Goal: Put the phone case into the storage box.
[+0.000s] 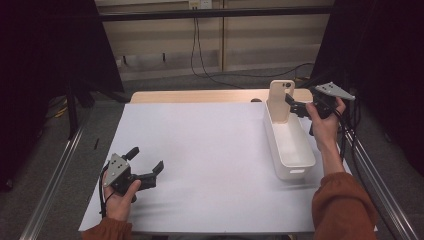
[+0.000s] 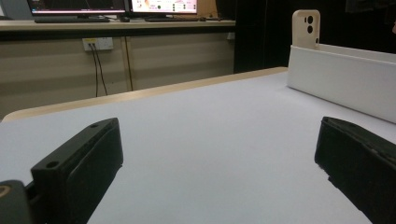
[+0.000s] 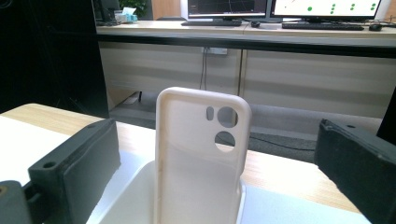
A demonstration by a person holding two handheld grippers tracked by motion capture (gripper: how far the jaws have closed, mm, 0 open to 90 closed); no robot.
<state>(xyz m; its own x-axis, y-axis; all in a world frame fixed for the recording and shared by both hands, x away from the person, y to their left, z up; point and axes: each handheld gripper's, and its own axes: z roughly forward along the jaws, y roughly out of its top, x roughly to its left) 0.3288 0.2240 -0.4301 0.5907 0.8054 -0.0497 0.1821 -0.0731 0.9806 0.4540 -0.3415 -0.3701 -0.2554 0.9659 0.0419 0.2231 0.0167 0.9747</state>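
Note:
A cream phone case (image 1: 280, 100) stands upright at the far end of a long white bin (image 1: 296, 159) on the right of the table. The right gripper view shows the case (image 3: 201, 158) close up between my jaws, apart from both. My right gripper (image 1: 295, 106) is open, just right of the case. Near the table's front left, my left gripper (image 1: 146, 159) is open over the bare white sheet, nothing between its fingers. From the left gripper view the case (image 2: 306, 29) and bin (image 2: 341, 79) sit far off to the right.
The white sheet (image 1: 210, 150) covers a wooden table (image 1: 200, 96). Black curtains flank both sides. Metal rails run along the table's left and right edges. Cables hang by the back wall. Desks with monitors (image 3: 280, 9) stand beyond.

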